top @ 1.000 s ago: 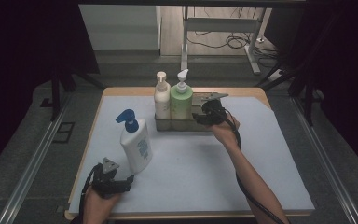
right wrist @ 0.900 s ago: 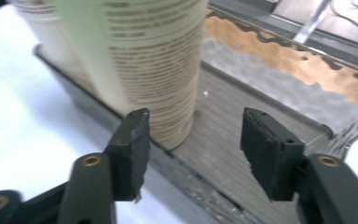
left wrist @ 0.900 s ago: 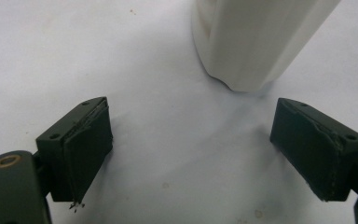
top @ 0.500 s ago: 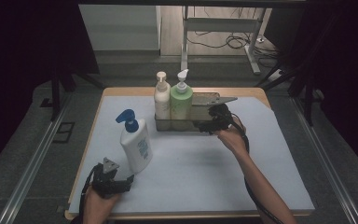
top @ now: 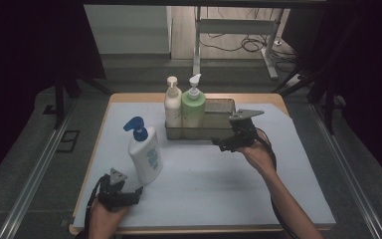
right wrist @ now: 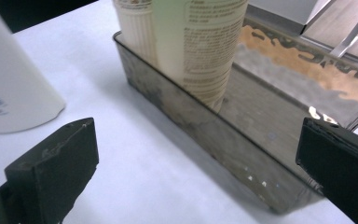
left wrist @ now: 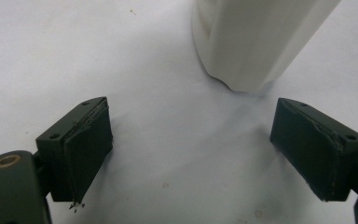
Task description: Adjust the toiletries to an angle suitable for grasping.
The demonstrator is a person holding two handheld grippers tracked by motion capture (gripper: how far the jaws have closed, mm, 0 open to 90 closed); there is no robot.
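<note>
Since the green pump bottle (top: 193, 106) already stands upright in the metal tray (top: 220, 132) beside the cream pump bottle (top: 172, 105), the right gripper (top: 225, 144) sits just in front of the tray, its jaws having just opened wide and empty. The white lotion bottle with the blue pump (top: 144, 154) stands on the table just ahead of the left gripper (top: 129, 194), whose jaws are spread and empty, seemingly lined up to grasp its base.

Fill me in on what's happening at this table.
A person is loading pump bottles into a metal tray. The cream bottle and green bottle already stand in it. The right tool, jaws just opened and empty, sits by the tray's front. The left tool waits open near the white bottle.
</note>
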